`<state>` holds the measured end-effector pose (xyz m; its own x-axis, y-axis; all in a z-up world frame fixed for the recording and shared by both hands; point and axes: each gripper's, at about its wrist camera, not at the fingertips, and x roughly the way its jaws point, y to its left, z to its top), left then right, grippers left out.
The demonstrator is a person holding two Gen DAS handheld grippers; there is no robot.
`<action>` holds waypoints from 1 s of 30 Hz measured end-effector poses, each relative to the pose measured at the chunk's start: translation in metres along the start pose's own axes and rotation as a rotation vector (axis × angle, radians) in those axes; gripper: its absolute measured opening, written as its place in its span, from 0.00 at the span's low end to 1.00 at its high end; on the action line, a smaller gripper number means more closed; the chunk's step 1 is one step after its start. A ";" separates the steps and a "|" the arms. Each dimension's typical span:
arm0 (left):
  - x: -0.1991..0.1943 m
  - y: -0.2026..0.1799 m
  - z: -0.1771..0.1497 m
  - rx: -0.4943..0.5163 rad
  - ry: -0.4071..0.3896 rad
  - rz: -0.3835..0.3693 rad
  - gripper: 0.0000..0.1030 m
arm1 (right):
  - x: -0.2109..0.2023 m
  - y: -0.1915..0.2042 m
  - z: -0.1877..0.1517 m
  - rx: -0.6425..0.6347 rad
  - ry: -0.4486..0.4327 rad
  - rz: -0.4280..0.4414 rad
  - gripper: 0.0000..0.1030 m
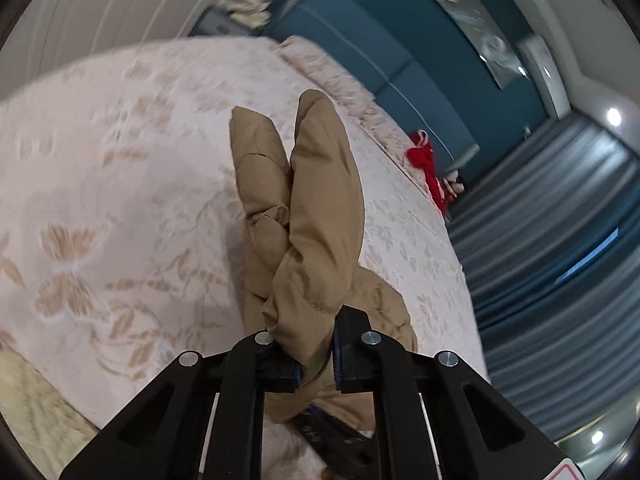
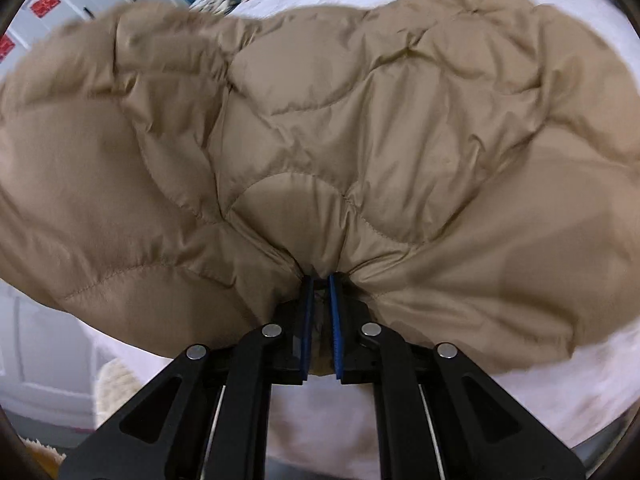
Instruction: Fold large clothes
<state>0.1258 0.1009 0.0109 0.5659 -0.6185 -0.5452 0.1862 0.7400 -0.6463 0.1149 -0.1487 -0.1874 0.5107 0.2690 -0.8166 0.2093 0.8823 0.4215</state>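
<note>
Tan jacket (image 1: 316,216) between both fingers.

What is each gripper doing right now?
Left gripper: shut on the tan jacket.
Right gripper: shut on the tan jacket.

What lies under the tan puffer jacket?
The tan puffer jacket rests over a floral bedspread, visible around its edges. Whatever lies beneath the jacket's middle is covered.

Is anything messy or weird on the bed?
A little. A red garment lies bunched up at the far edge of the bed, not folded. The tan puffy jacket isn't folded yet either: the left gripper and right gripper each pinch a crumpled part of it. Nothing looks torn or spilled.
</note>
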 end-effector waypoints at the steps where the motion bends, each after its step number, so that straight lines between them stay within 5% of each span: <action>1: 0.000 -0.005 0.000 0.024 0.005 0.011 0.07 | 0.004 0.007 -0.002 -0.011 0.003 0.002 0.08; 7: 0.014 -0.029 -0.005 0.129 0.027 0.082 0.07 | 0.002 0.038 0.000 -0.190 0.014 -0.100 0.07; 14: 0.020 -0.036 -0.006 0.166 0.040 0.102 0.07 | -0.092 -0.063 -0.005 0.041 -0.100 -0.091 0.05; 19: 0.025 -0.049 -0.013 0.222 0.054 0.106 0.07 | -0.097 -0.129 -0.007 0.218 -0.115 -0.053 0.01; 24: 0.038 -0.079 -0.032 0.300 0.101 0.085 0.07 | -0.062 -0.126 -0.007 0.196 -0.059 -0.021 0.00; 30: 0.097 -0.122 -0.084 0.426 0.279 0.049 0.07 | -0.078 -0.137 -0.005 0.221 -0.033 0.036 0.01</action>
<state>0.0910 -0.0713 -0.0079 0.3575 -0.5839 -0.7288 0.5087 0.7762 -0.3724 0.0422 -0.2892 -0.1834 0.5471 0.2831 -0.7878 0.3661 0.7654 0.5293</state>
